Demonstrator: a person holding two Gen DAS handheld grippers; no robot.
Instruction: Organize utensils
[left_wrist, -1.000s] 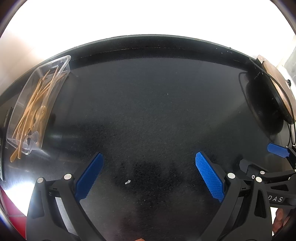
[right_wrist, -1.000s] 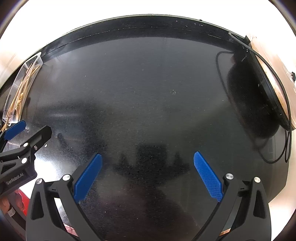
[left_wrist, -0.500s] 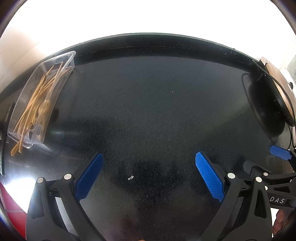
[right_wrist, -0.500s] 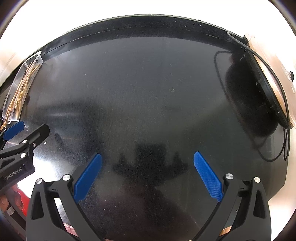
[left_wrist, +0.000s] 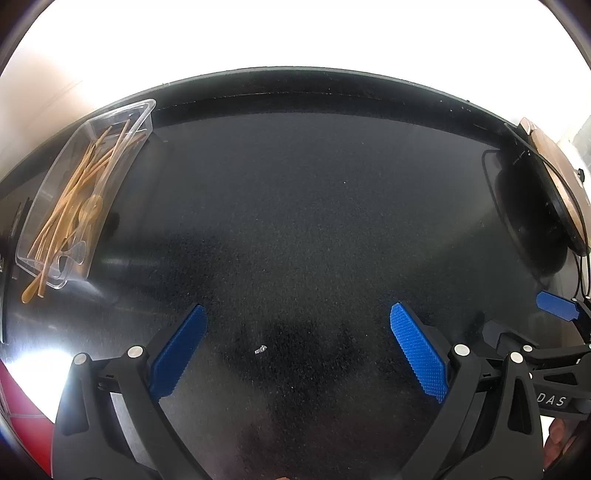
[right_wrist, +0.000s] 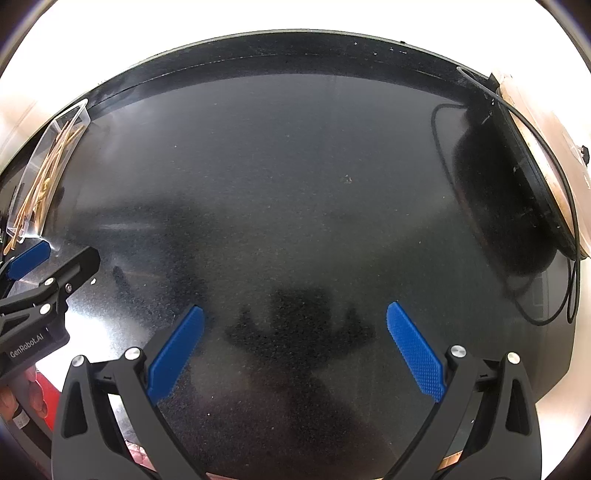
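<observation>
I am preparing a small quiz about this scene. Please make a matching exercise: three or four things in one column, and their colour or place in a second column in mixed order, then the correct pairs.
Things:
1. utensils
2. container
3. pads
4. cable

Descriptions:
A. blue, on the fingers
B. clear plastic, far left of the table
C. black, looped at the right edge
D. tan, lying inside the container, a few tips sticking out

Pairs: 1-D, 2-B, 3-A, 4-C
</observation>
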